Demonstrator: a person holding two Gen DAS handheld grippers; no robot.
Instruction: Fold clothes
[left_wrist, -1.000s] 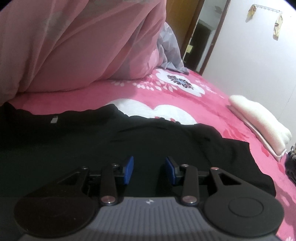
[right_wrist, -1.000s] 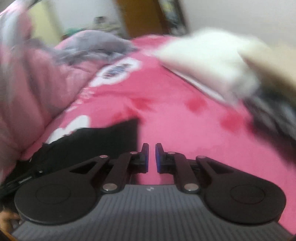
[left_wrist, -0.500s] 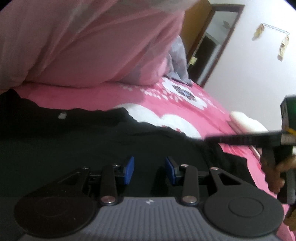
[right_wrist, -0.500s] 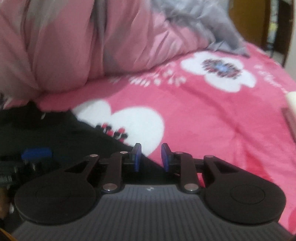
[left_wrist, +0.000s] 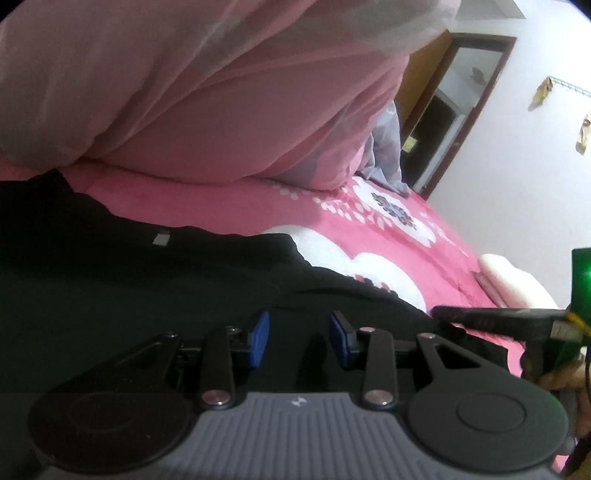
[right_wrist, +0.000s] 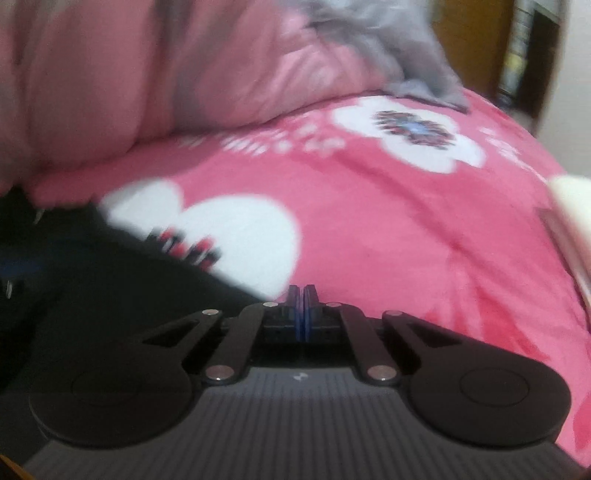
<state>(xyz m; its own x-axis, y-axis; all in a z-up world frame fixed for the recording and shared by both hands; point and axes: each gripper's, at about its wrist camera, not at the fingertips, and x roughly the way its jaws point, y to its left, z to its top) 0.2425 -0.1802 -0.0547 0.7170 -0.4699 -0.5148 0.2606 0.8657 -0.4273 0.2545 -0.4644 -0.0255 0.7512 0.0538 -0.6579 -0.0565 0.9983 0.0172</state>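
one limp black garment (left_wrist: 147, 295), fleecy pink flowered blanket (right_wrist: 388, 229), puffy pink quilt (left_wrist: 221, 92)

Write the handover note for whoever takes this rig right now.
Left hand-held gripper: open, over the black garment, gripping nothing.
Right hand-held gripper: jaws together at the garment's right edge; whether cloth is pinched cannot be told.
The black garment lies spread on the pink floral bedspread. A folded white item sits at the bed's far right.
Done: garment laid out.
Left: every fold.
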